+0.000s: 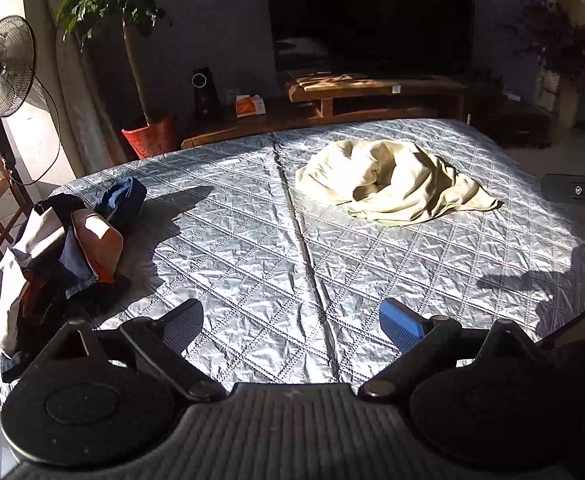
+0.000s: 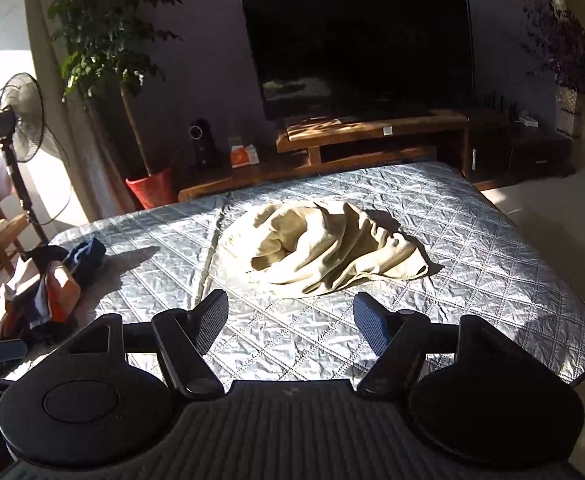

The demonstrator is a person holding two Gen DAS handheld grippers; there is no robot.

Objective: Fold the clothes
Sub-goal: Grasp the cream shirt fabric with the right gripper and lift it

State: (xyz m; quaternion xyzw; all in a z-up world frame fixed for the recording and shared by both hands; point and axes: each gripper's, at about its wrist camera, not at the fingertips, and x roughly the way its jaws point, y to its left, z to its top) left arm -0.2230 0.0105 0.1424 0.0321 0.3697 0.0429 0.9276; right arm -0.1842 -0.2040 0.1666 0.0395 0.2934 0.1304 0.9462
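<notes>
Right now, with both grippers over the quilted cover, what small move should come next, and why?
Probably bring both grippers forward to the cream garment. It lies crumpled on the cover, and the left gripper and right gripper are open, empty and short of it.

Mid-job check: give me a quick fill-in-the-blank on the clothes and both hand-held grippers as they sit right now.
1. The cream garment lies ____ on the quilted cover, not yet folded.
2. The pile of mixed clothes sits near the cover's ____ edge.
3. The left hand-held gripper holds ____.
4. The right hand-held gripper has its jaws ____.

Missing words: crumpled; left; nothing; open
</notes>
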